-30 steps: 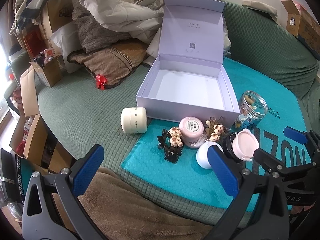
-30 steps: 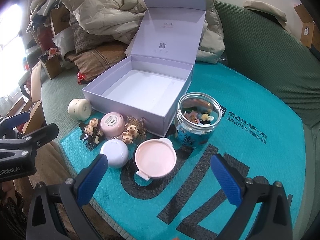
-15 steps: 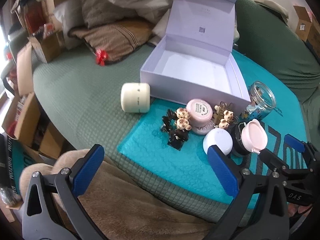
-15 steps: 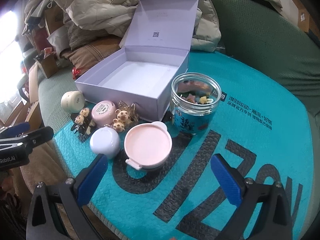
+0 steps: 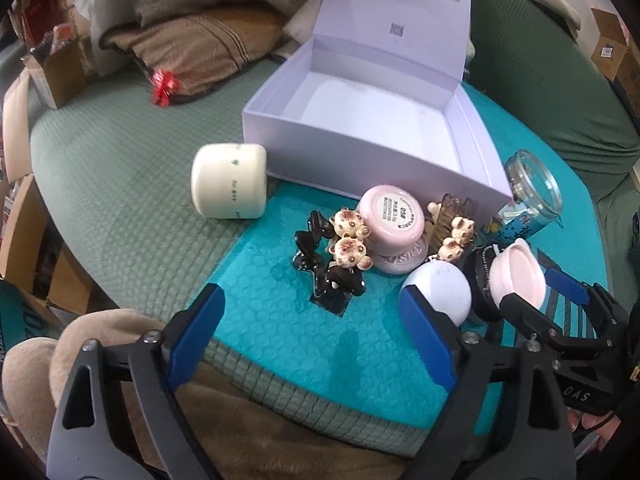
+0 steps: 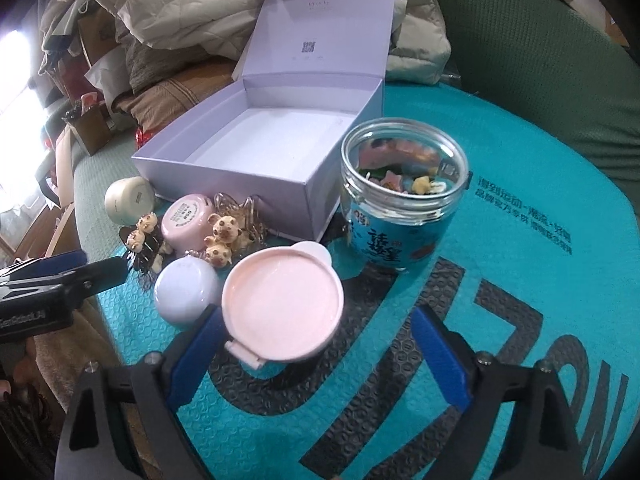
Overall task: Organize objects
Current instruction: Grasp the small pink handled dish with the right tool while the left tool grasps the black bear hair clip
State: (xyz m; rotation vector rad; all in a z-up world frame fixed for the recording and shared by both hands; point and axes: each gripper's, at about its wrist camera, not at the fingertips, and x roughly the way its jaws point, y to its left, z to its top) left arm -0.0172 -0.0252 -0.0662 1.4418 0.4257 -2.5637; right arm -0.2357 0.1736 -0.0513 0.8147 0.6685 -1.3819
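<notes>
An open lavender cardboard box (image 6: 256, 148) with its hinged lid raised is set on the teal bubble-padded mat (image 6: 500, 240) that covers the green quilted sofa seat (image 5: 120, 168). The box's inside is seen bare, so it is judged to be the place meant for the small things, none of which has yet been put away.

The things are gathered along the box's front wall, near the mat's front edge, presumably so that they lie within short reach of both tools. A cream cylindrical jar (image 5: 229, 186) lies on its side just off the mat's left edge. A pale pink round jar (image 5: 394, 232) lies tipped among bear-decorated hair clips (image 5: 348, 236), a black claw clip (image 5: 320, 264) and gold wire clips (image 6: 240, 208). A white domed lid-like container (image 6: 186, 288) sits just beside a pink round lidded container with ear tabs (image 6: 282, 308). A clear glass jar with a blue label (image 6: 404, 200), open-topped and holding small trinkets, stands upright at the box's right front corner.

The right tool (image 6: 320, 356) is held wide, its left finger close against the pink lidded container, which is taken to be the first thing to be lifted. The left tool (image 5: 312, 340) is also spread wide and holds nothing, hovering over the mat's front edge before the clips.
</notes>
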